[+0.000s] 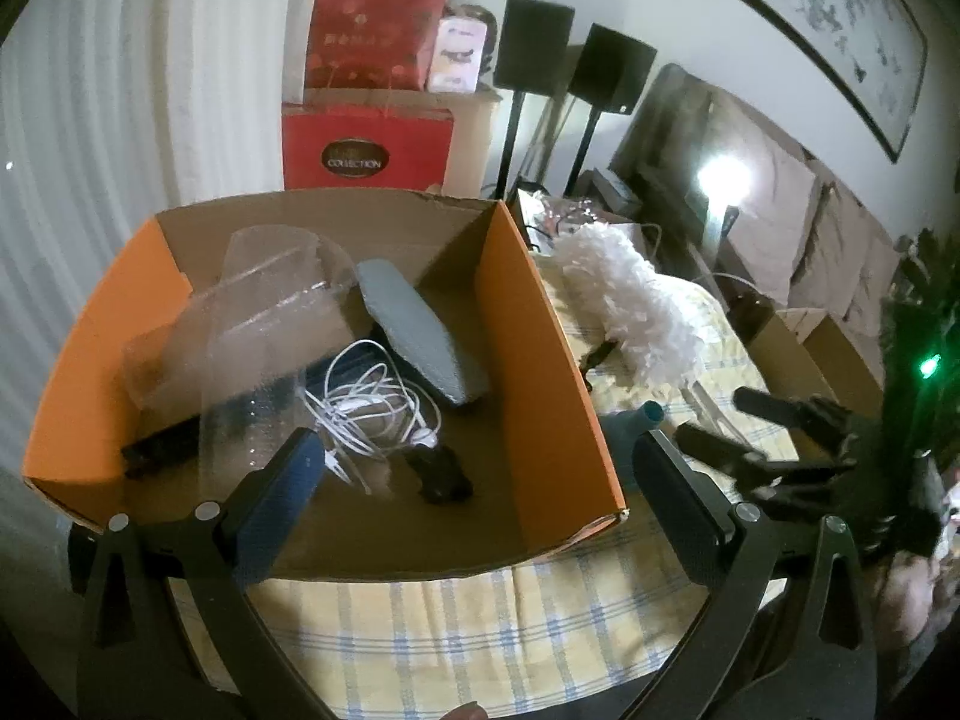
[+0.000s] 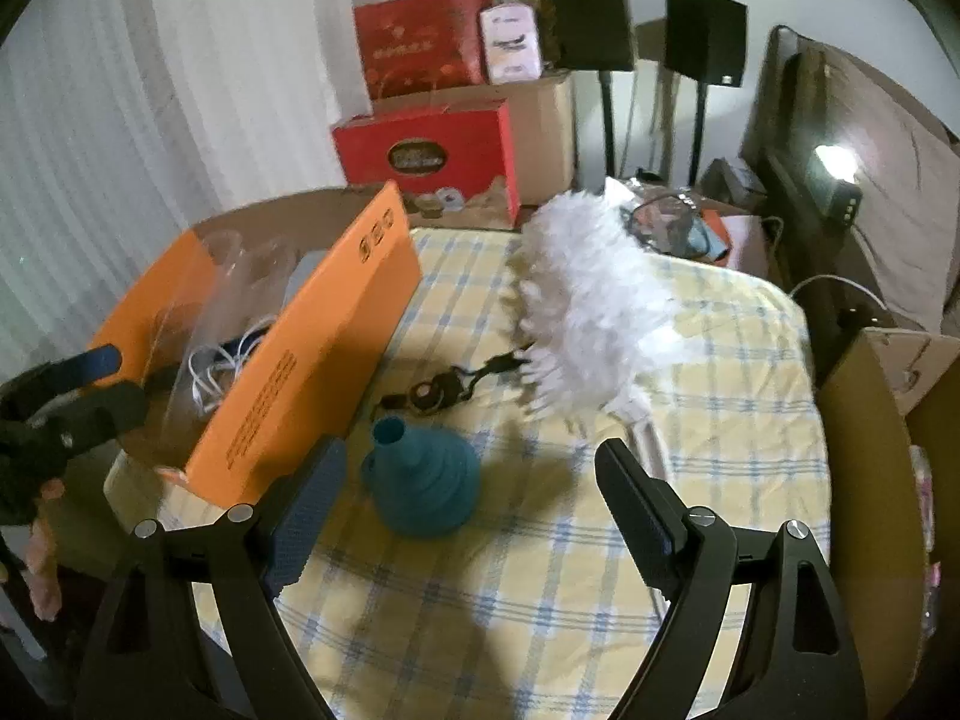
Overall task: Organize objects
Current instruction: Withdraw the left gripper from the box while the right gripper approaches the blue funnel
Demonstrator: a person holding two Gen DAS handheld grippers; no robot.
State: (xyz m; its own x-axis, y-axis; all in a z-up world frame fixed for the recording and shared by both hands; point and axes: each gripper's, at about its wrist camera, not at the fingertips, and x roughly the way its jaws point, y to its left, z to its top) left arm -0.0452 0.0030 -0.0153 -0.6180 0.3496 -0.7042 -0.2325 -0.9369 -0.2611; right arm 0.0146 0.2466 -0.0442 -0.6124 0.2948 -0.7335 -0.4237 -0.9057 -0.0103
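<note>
Centrally placed in the right wrist view, the teal collapsible funnel (image 2: 420, 486) stands on its wide ribbed base with its narrow spout tipped toward the upper left of the frame. It lies just ahead of the right gripper (image 2: 474, 498), between the lines of the two fingers but nearer the left one, so the right hand is judged the nearer. The jaws stand wide apart and hold nothing. The funnel rests on the yellow checked cloth (image 2: 540, 600), just beside the orange wall of the cardboard box (image 2: 312, 360). Above it in the frame lie a small black strap with a round fitting (image 2: 444, 390) and a white feather duster (image 2: 588, 306).

In the left wrist view, the left gripper (image 1: 474, 480) is likewise wide open and empty, poised at the box's near edge. Inside the box sit a white cable (image 1: 366, 408), a grey oblong pad (image 1: 414, 336) and clear bubble wrap (image 1: 252, 324). Only a sliver of funnel shows past the box's corner.
</note>
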